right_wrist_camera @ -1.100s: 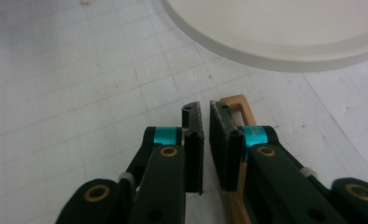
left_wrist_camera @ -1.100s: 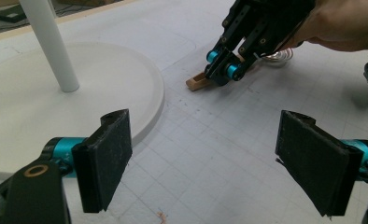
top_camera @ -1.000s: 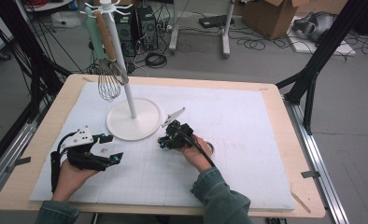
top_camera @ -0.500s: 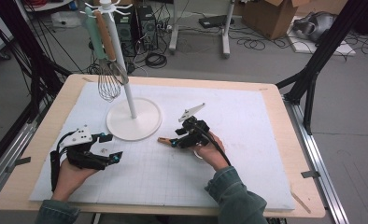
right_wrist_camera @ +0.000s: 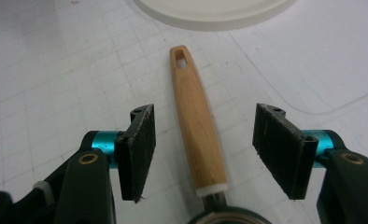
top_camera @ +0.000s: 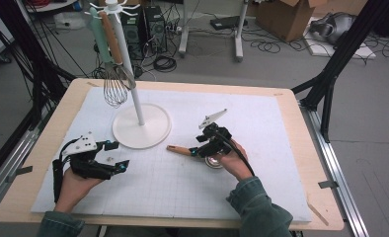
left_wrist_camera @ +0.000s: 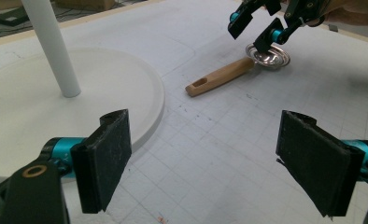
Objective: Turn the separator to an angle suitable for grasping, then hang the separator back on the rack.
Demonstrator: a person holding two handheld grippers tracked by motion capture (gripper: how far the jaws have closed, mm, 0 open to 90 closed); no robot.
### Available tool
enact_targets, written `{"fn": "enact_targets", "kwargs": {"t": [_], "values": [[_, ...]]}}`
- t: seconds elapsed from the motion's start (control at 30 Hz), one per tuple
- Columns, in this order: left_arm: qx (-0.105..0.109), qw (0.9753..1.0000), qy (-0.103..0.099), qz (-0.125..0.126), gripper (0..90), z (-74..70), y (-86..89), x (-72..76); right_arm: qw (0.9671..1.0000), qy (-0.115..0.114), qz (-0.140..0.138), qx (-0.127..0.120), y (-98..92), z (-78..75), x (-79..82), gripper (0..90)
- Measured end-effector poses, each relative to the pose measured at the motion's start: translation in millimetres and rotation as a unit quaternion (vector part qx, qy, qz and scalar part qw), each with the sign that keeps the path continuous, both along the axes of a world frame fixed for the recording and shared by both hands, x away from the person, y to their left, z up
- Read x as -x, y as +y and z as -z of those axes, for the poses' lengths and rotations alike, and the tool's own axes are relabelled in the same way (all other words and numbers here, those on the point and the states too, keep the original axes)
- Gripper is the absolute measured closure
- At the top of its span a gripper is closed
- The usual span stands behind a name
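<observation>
The right tool (right_wrist_camera: pixel 203 154) hangs spread over the strainer's wooden handle (right_wrist_camera: pixel 196 121), which lies on the tabletop (top_camera: pixel 261 128) lengthwise between its jaws, slotted end toward the white stand base (top_camera: pixel 142 129); the left tool (left_wrist_camera: pixel 215 158), also spread, sits well apart

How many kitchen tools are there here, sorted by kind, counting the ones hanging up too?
Whisk, hanging on the stand: 1
Utensil with a green handle, hanging beside it, head hidden: 1
Small metal strainer with a wooden handle, lying on the mat: 1
White stand: 1
Total: 4
</observation>
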State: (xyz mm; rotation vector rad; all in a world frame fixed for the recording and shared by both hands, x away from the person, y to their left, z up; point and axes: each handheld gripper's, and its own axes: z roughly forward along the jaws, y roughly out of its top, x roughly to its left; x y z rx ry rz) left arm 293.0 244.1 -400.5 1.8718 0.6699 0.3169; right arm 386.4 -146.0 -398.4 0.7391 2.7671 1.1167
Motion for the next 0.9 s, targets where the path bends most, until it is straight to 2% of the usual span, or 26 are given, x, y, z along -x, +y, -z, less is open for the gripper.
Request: {"fn": "enact_targets", "kwargs": {"t": [0.27,0.53,0.6,0.7,0.77,0.9], "values": [[0.001,1.0000,-0.001,0.002,18.6,-0.5,-0.4,0.0,0.9996,0.018,-0.002,0.021,-3.1,13.3,-0.5,42.1],[0.000,1.0000,0.000,0.002,18.7,-0.4,-0.5,0.0,0.9980,0.029,-0.015,0.054,-3.4,23.0,-3.0,52.3],[-0.001,1.0000,0.002,0.002,18.7,0.0,-0.6,-0.3,0.9979,0.030,-0.019,0.054,-4.6,25.2,-2.8,54.3],[-0.001,1.0000,0.002,0.004,18.7,0.3,-2.3,0.5,0.9971,0.029,-0.023,0.067,-3.2,27.2,-1.0,56.3],[-0.003,1.0000,0.001,0.003,18.6,-0.3,-3.5,0.9,0.9967,0.018,-0.031,0.072,-0.2,26.1,0.6,61.7],[0.000,1.0000,0.001,0.002,18.7,-1.2,-3.3,1.5,0.9946,-0.004,-0.035,0.098,6.6,25.6,5.3,64.3]]}}
